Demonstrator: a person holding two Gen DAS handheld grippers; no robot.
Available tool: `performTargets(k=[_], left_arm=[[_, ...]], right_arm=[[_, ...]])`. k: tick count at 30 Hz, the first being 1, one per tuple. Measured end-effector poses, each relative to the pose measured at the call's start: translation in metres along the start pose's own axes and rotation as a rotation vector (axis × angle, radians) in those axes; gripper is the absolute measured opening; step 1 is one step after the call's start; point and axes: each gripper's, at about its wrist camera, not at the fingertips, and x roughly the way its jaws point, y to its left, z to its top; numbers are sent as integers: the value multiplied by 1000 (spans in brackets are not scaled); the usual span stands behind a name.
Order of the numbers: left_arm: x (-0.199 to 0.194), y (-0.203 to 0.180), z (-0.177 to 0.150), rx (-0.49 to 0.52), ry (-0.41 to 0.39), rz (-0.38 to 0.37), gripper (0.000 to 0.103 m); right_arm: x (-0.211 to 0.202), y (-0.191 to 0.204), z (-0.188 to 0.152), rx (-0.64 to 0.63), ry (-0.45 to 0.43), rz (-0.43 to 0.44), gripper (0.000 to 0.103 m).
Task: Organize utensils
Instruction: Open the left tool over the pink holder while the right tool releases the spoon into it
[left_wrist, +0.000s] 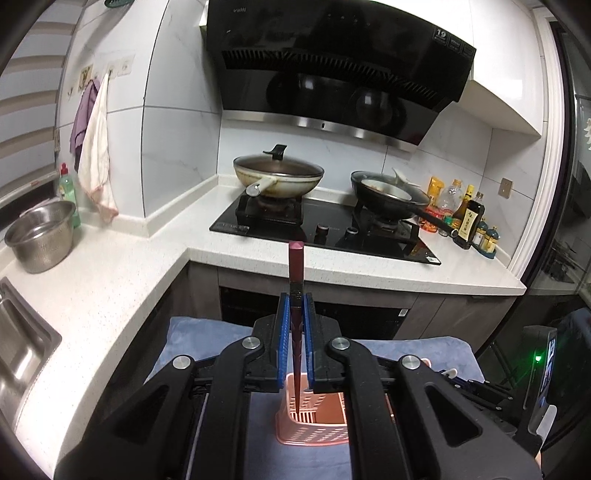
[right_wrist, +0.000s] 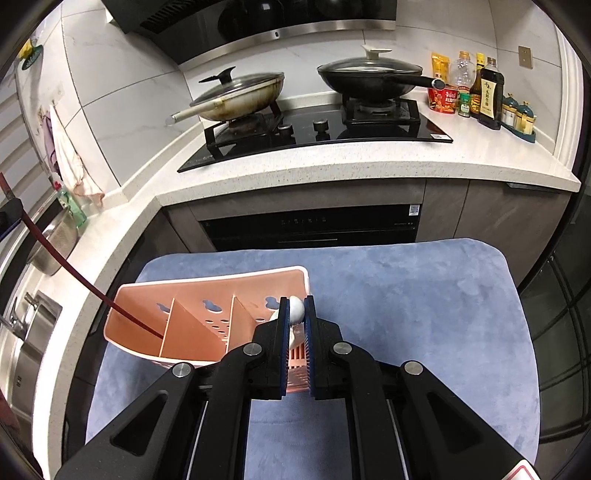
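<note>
My left tongs (left_wrist: 295, 306) are pinching a dark red chopstick (left_wrist: 295, 266) tight between the blue pads, its thin tip reaching down into the leftmost compartment of the pink utensil holder (right_wrist: 207, 306). My right tongs (right_wrist: 296, 312) are clamping a white spoon (right_wrist: 296, 309) over the holder's right end. The holder is sitting on a blue towel (right_wrist: 406, 295) in front of the counter (right_wrist: 332, 166).

left gripper (left_wrist: 295, 306): black plastic linkage arms | silver round screws | blue ribbed pads | right gripper (right_wrist: 296, 314): the same
</note>
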Motion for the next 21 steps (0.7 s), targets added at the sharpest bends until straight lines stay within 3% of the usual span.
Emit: performTargets(k=[7,15,21], left_arm=[[9,13,-4,-57,50,15,10],[-10,21,-9,-56,40,48,34],[-40,26,-21,-42,37,59,35]], right_arm=[[-8,-2,2,11,-24,-9,12],[-32,-3,-7,0,-44,-5,16],[-66,2,-30,-15,-56,9,18]])
